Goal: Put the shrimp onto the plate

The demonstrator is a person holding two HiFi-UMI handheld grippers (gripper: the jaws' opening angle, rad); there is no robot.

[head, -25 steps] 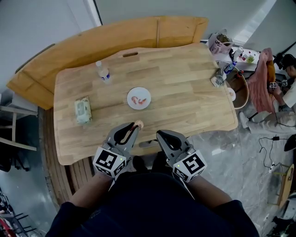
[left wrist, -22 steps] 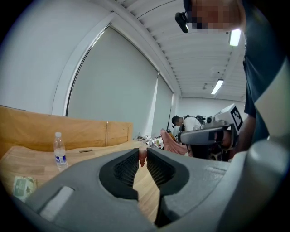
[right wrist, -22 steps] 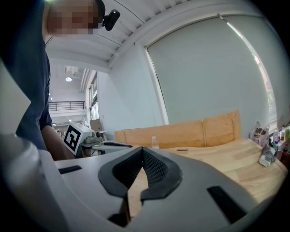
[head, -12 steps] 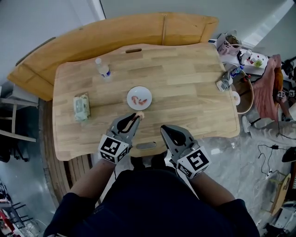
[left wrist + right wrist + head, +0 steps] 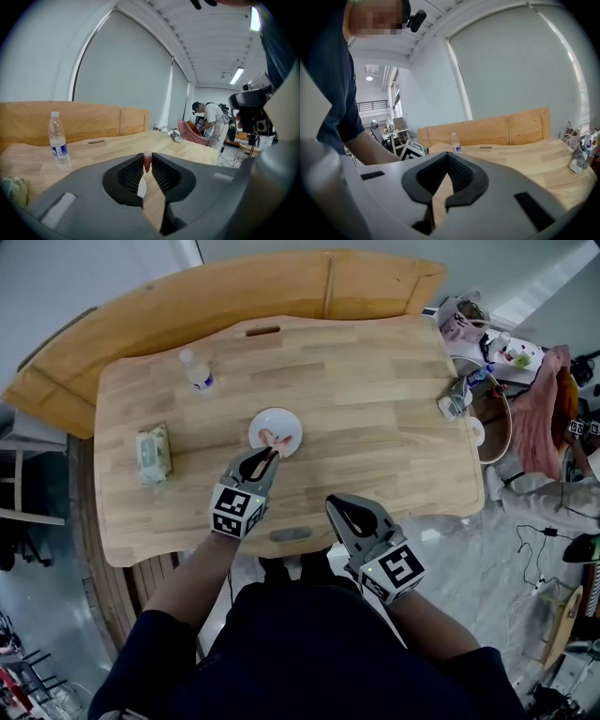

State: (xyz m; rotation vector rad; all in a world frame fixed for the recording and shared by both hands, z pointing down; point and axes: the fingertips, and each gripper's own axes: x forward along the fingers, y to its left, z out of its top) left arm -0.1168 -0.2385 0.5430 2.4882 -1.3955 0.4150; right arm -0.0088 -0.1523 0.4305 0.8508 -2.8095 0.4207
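1. Left hand-held gripper (image 5: 147, 158): clenched on a shrimp (image 5: 147, 164), a pink piece pinched upright at the jaw tips. In the head view the tips (image 5: 271, 455) sit over the near rim of the plate (image 5: 267, 419). I can't tell whether the shrimp touches it.
2. Right hand-held gripper (image 5: 446, 155): jaw tips together, nothing between them. The head view has it (image 5: 343, 506) at the counter's near edge, well apart from the plate.
3. The plate is white and round, mid counter (image 5: 375, 409). A second shrimp (image 5: 281, 438) lies on it.
4. Readable writing: none.
   - The water bottle (image 5: 197, 373) has a blue label, with print too small to read in any view.
   - The green wipes pack (image 5: 150, 452) near the left edge has illegible print.
   - The marker cube (image 5: 234, 512) on each hand-held gripper shows only black-and-white square patterns.
5. View differences:
   - Only the left gripper view shows the pinch itself, with a white sliver of plate (image 5: 141, 187) below through the jaw gap. It also shows a person standing (image 5: 211, 124) past the far end of the counter.
   - Only the right gripper view shows the left cube side-on (image 5: 412, 151), beside the holder's bare forearm.
   - Only the head view shows the second shrimp, the wipes pack and the clutter off the counter's right end.
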